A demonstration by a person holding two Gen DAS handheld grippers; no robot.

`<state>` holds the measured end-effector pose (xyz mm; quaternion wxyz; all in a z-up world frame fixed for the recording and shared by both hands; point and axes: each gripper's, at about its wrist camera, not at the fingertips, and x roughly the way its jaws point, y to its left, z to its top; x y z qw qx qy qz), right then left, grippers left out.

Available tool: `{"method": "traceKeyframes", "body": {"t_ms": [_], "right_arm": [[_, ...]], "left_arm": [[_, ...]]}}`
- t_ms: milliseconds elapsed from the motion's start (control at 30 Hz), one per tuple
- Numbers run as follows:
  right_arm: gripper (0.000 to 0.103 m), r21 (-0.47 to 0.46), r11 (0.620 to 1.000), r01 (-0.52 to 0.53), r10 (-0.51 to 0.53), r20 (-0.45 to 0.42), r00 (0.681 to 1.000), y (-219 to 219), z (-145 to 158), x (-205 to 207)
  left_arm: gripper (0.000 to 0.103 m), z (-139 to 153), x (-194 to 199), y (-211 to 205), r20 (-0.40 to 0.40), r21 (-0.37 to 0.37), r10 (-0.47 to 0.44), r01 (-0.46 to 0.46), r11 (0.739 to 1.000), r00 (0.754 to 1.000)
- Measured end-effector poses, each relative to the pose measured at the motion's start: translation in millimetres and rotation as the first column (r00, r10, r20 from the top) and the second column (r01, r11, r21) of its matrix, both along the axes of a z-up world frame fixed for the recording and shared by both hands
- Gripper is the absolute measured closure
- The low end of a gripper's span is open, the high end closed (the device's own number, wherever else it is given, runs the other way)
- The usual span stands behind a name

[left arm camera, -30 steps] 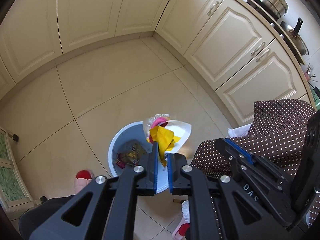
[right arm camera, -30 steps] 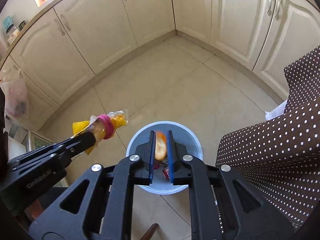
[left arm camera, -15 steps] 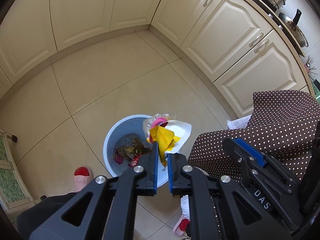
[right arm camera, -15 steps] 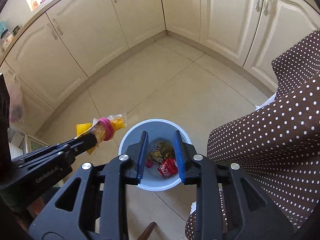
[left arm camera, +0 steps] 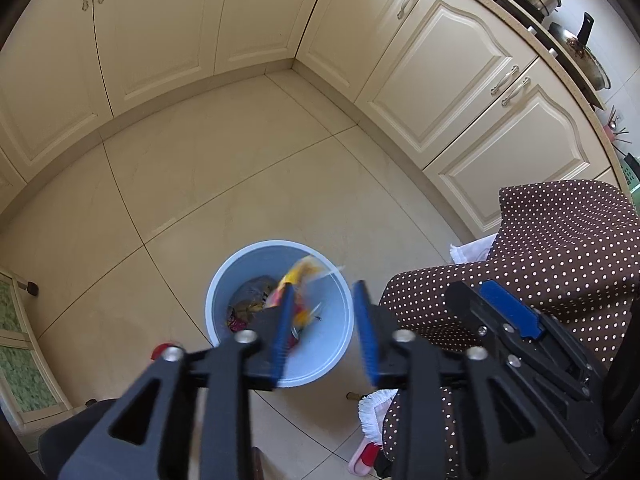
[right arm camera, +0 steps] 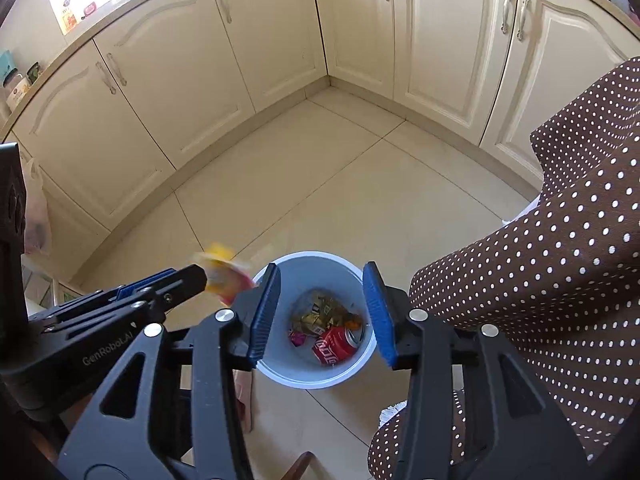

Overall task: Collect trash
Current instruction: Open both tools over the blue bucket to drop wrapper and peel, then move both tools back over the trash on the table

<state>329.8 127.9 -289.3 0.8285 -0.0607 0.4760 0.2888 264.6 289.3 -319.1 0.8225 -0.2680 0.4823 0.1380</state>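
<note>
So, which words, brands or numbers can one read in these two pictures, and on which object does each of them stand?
"GenRobot.AI": on the black body of the left gripper, seen in the right wrist view.
White brand lettering on the red can in the waste bin: too tilted and small to read.
Labels of the jars on the counter: too small to read.
Wrapper dropping from the opening left gripper: blurred, no readable text.

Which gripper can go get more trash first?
Probably right: the right gripper is opening, empty, above the bin, while the yellow wrapper is just slipping from the opening left gripper.
</note>
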Motion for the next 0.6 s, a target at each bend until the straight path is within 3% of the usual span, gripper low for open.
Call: {"method": "traceKeyframes", "body": {"t_ms": [333, 600], "right_arm": [[0.06, 0.018, 1.0, 0.01, -0.011, 0.03, 0.999, -12, 19, -8], [0.06, 0.068, 0.996, 0.05, -0.058, 0.12, 0.991, -47, 71, -27]], "left_arm": [[0.064, 24, -8, -6, 0.035, 0.004, 0.003, -0.003, 1.0, 0.999], [0.064, 85, -19, -42, 0.152, 0.034, -0.056, 0.051, 0.998, 0.987]]}}
